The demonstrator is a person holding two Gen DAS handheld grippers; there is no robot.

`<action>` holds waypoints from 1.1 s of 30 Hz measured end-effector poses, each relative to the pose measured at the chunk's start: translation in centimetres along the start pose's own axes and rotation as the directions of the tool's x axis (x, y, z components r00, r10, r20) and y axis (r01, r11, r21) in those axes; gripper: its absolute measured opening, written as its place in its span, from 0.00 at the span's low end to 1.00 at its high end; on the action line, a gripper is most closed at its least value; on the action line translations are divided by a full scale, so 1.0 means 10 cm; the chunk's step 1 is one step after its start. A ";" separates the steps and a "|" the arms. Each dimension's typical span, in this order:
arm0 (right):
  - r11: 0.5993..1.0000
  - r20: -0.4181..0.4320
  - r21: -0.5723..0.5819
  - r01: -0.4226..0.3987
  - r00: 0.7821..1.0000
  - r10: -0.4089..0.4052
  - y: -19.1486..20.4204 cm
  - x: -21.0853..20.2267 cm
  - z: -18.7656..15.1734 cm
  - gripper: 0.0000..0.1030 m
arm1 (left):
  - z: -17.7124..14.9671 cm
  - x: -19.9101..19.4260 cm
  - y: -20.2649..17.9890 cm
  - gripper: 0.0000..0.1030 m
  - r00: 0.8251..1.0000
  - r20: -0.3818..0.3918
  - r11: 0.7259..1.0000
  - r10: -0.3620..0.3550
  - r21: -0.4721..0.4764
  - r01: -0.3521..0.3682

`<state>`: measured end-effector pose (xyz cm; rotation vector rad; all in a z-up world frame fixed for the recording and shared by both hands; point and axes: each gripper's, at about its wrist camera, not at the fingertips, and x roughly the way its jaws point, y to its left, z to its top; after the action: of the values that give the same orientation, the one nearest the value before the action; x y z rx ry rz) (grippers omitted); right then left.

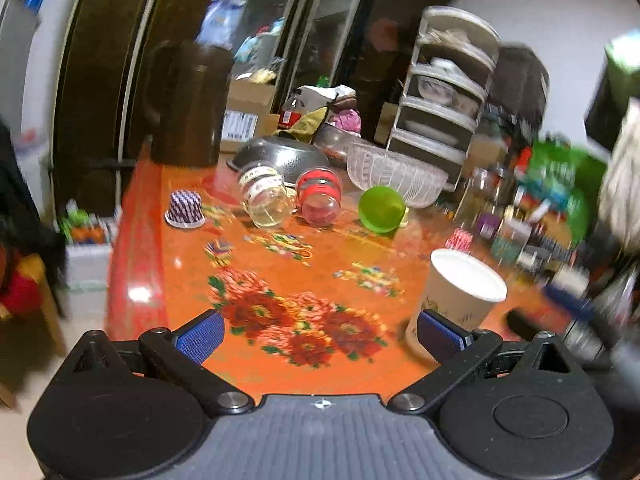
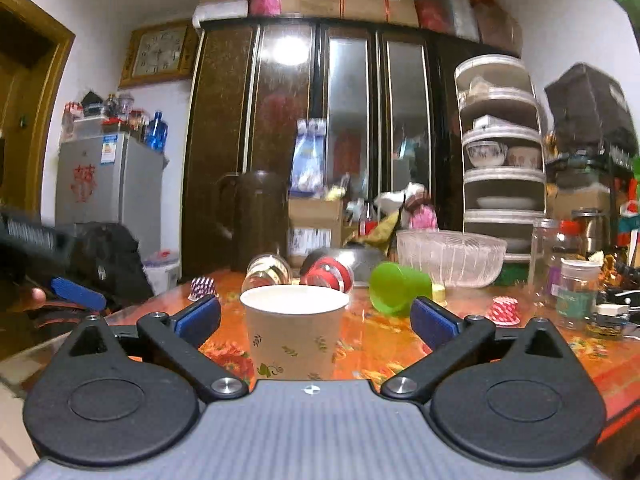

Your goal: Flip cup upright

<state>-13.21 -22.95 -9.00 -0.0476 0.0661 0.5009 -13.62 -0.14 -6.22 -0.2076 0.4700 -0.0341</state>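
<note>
A white paper cup with a leaf print point(image 2: 294, 330) stands upright on the orange flowered table point(image 2: 380, 344), mouth up. It stands between the wide-open fingers of my right gripper point(image 2: 316, 318), which do not touch it. It also shows in the left wrist view point(image 1: 460, 296), just right of my open, empty left gripper point(image 1: 320, 334). A green plastic cup point(image 2: 396, 288) lies on its side further back; it also shows in the left wrist view point(image 1: 381, 209).
Two clear jars, one cream-banded point(image 1: 266, 196) and one red-banded point(image 1: 320, 196), lie on their sides mid-table. A purple cupcake liner point(image 1: 184, 209), a steel colander point(image 1: 280, 154), a glass bowl point(image 1: 396, 174) and a dark jug point(image 1: 188, 104) stand behind. Jars and clutter point(image 2: 576, 280) crowd the right.
</note>
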 end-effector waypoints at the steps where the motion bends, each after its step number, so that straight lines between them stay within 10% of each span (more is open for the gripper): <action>1: 1.000 -0.032 -0.003 0.008 0.999 -0.008 -0.02 -0.05 0.07 0.99 | 0.00 -0.06 -0.04 1.00 1.000 0.008 0.999 0.018 0.030 -0.018; 9: 0.995 -0.255 0.059 0.075 0.965 -0.057 -0.10 -0.48 0.52 0.99 | 0.11 -0.55 -0.33 1.00 1.000 -0.009 0.998 0.002 0.067 -0.001; 33: 0.988 -0.278 0.145 0.052 0.960 -0.010 -0.22 -0.58 0.54 0.99 | 0.19 -0.59 -0.66 1.00 0.996 -0.066 0.997 0.053 0.063 -0.049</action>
<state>-16.94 -27.33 -3.09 0.0304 0.3773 0.4539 -17.88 -5.79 -0.58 -0.1345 0.5407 -0.0053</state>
